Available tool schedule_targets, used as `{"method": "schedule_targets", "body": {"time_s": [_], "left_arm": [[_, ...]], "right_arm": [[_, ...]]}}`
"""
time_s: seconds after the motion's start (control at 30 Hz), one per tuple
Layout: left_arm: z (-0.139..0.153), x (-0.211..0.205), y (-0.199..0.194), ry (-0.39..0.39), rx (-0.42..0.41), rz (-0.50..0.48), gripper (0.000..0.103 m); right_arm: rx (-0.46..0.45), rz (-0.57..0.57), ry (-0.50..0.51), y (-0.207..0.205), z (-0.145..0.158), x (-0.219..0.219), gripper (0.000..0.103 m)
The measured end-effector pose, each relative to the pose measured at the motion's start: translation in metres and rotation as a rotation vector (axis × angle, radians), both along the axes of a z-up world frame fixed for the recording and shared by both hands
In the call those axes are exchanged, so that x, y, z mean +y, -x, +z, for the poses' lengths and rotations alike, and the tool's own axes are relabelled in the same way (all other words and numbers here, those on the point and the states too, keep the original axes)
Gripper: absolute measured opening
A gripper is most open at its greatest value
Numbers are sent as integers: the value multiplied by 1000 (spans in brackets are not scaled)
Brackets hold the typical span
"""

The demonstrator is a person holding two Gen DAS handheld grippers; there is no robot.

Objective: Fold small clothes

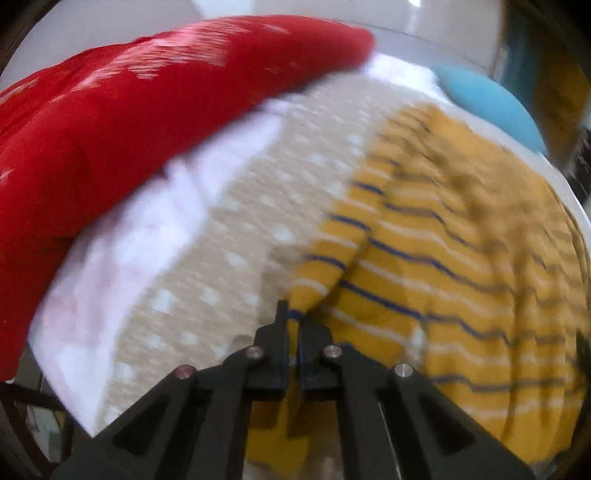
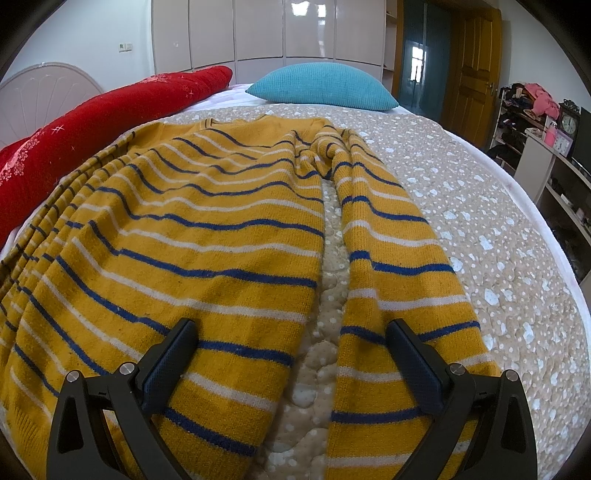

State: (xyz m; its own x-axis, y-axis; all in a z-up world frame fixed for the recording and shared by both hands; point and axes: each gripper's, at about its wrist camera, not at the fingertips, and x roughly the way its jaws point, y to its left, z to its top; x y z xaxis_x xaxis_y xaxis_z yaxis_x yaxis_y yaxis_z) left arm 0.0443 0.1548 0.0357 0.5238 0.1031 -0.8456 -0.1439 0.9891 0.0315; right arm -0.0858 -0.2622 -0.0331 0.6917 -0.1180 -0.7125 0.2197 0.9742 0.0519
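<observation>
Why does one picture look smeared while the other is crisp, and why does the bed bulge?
Left wrist view: motion blur smears the striped sweater and red blanket. Right wrist view: sharp, with glare on the wardrobe doors. Both: fisheye lenses bow the bedspread and darken the corners.

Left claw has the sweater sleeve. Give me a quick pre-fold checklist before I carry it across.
1. Left claw shut on the sleeve: ok.
2. Right claw open above the sweater, holding nothing: ok.
3. Sweater body flat: not ok, the left edge is bunched.
4. Other sleeve lies straight beside the body: ok.
5. Red blanket and blue pillow off the sweater: ok.
6. Left view sharp: not ok, blurred.
</observation>
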Motion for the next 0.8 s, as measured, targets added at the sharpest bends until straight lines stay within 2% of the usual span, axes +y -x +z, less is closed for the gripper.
{"method": "schedule_targets", "body": {"time_s": [0.13, 0.2, 0.27, 0.33, 0.43, 0.53, 0.63, 0.67, 0.7, 0.73, 0.77, 0.8], "left_arm": [[15, 46, -13, -47, -48, 169, 5], [21, 52, -15, -38, -31, 184, 9], [25, 50, -9, -9, -59, 175, 22], [32, 39, 6, 6, -82, 141, 55], [45, 15, 27, 60, -122, 91, 75], [56, -26, 49, 113, -159, 12, 90], [57, -63, 59, 203, -155, -83, 90], [57, -75, 62, 217, -149, -119, 90], [56, -84, 65, 225, -146, -154, 90], [55, -94, 68, 217, -143, -184, 90], [53, -100, 71, 201, -138, -197, 90], [50, -106, 72, 178, -132, -208, 90]], "right_arm": [[2, 0, 0, -2, -1, 1, 103], [3, 0, 2, -3, -1, 0, 103], [3, 0, -2, -3, -1, 0, 103], [4, 0, -2, -4, -1, 0, 103], [8, -1, 3, -3, -1, 1, 103], [31, -1, 1, -5, 0, 3, 103], [76, 35, -62, -9, 4, -5, 103], [99, 64, -111, -6, 13, -12, 93], [64, 92, -167, 3, 24, -19, 74], [-20, 130, -241, 18, 40, -31, 69], [-85, 145, -286, 35, 58, -44, 69], [-134, 132, -279, 50, 71, -55, 71]]}}
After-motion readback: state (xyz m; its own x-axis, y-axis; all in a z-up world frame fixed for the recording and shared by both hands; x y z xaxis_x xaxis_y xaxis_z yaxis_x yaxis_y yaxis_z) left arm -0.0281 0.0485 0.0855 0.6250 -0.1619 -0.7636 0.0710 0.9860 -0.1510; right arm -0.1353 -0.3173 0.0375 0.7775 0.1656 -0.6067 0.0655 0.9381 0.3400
